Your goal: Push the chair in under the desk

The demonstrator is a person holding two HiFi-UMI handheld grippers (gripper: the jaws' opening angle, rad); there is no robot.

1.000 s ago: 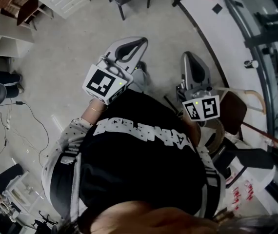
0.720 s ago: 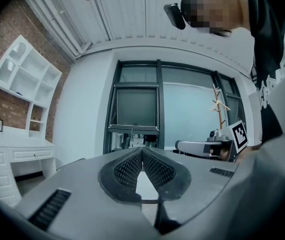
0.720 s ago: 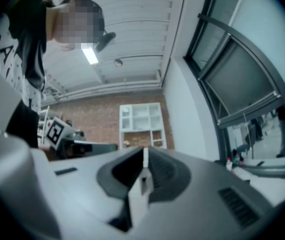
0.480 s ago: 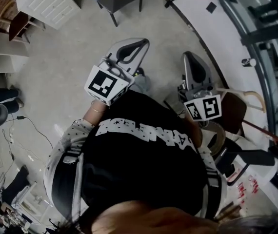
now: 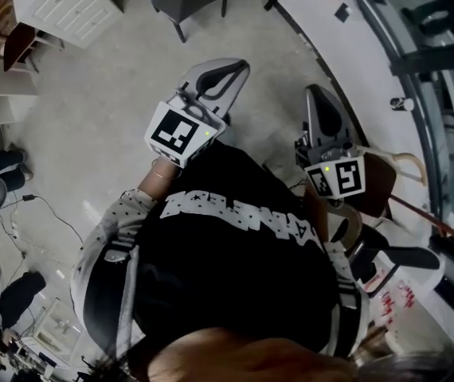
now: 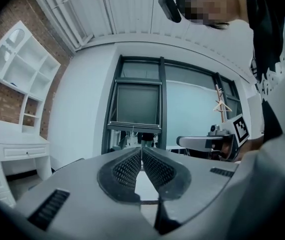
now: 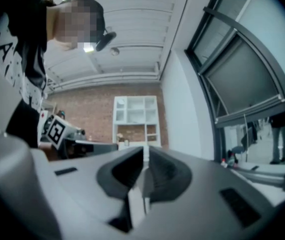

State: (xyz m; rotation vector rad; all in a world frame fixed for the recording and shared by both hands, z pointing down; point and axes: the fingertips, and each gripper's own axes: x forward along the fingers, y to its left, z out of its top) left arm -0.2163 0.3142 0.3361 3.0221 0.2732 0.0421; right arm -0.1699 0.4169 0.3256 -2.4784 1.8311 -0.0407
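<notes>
Facing a window (image 6: 137, 104), left gripper (image 6: 142, 149) clenched empty, right gripper (image 7: 146, 151) likewise, facing shelves (image 7: 135, 116), only head view shows chair (image 5: 382, 183) beside it.

Seemingly concrete floor (image 5: 107, 110), brick wall (image 7: 82, 104), white shelving (image 7: 135, 116), dark-framed windows (image 6: 137, 104)

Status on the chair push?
Left gripper shut, empty. Right gripper shut, empty. Brown chair by right gripper, not gripped. Torso hides path.
</notes>
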